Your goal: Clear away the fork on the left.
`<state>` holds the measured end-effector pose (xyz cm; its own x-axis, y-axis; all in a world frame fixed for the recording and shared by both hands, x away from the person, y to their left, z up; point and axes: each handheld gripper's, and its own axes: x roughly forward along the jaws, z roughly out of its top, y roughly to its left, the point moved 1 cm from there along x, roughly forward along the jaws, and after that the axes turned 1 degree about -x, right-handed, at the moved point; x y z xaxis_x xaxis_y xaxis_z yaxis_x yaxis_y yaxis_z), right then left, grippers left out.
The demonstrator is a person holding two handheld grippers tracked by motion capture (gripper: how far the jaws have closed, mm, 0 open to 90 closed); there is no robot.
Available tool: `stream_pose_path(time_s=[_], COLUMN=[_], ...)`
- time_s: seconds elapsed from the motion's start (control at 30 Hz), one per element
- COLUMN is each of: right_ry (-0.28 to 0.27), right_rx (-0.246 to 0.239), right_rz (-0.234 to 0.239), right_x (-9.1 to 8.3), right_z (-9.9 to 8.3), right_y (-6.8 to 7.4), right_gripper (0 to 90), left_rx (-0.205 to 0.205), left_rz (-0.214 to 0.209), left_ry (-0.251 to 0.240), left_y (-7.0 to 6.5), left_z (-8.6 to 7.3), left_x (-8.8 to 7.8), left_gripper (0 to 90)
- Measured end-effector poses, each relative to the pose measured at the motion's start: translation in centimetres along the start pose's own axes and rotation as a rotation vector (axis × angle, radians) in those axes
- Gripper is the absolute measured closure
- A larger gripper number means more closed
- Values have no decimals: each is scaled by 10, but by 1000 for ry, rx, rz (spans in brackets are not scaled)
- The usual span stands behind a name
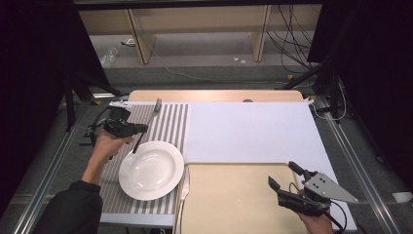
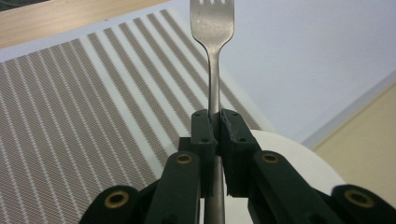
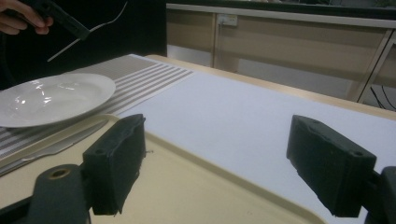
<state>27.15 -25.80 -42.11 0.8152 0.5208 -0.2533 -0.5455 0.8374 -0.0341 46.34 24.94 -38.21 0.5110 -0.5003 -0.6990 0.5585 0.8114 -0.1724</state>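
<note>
A steel fork (image 2: pixel 214 28) is clamped by its handle in my left gripper (image 2: pixel 215 122), tines pointing away. In the high view this left gripper (image 1: pixel 142 128) holds the fork (image 1: pixel 149 123) in the air above the striped placemat (image 1: pixel 170 122), just beyond the white plate (image 1: pixel 150 170). The right gripper view shows the raised fork (image 3: pixel 100 28) far off at top left, above the plate (image 3: pixel 51 98). My right gripper (image 1: pixel 282 173) rests over the beige tray (image 1: pixel 229 195) at the near right, jaws wide apart with nothing between them (image 3: pixel 215 163).
A table knife (image 1: pixel 185 187) lies between the plate and the tray, also seen as the knife (image 3: pixel 51 147) in the right gripper view. A pale blue-white mat (image 1: pixel 253 129) covers the table's middle and right. Wooden shelving and cables stand beyond the far edge.
</note>
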Motion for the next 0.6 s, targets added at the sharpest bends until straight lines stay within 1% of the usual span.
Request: stream_pose_path(time_s=[0.07,0.1,0.13,0.2,0.23,0.3,0.37,0.47,0.6], right_ry=[4,4,4,8,9,7,3,3,2], right_rx=[-1,-3,-3,-5,-4,-5,-7,-5,-6], right_rz=[-1,-1,-1,-2,-2,-2,-1,0,-1], right_x=[0,0,-1,-1,-1,-1,-1,-1,-1], right_z=[0,0,0,0,0,0,0,1,1], right_y=[0,0,0,0,1,1,1,1,1], right_gripper=[204,204,204,204,204,204,204,204,204], left_rx=[24,25,19,9,9,15,18,28,25], left_rz=[-9,-10,-13,-47,-56,-55,-67,-69,-88], left_ry=[-13,-10,-17,-31,-31,-38,-43,-46,-57], left_y=[-7,-9,-11,-14,-16,-21,-26,-34,-46], left_z=[-3,-4,-6,-10,-12,-14,-18,-24,-32], left_x=[-2,-2,-3,-4,-5,-6,-8,-11,-18], left_gripper=[841,841,841,841,841,841,841,841,841])
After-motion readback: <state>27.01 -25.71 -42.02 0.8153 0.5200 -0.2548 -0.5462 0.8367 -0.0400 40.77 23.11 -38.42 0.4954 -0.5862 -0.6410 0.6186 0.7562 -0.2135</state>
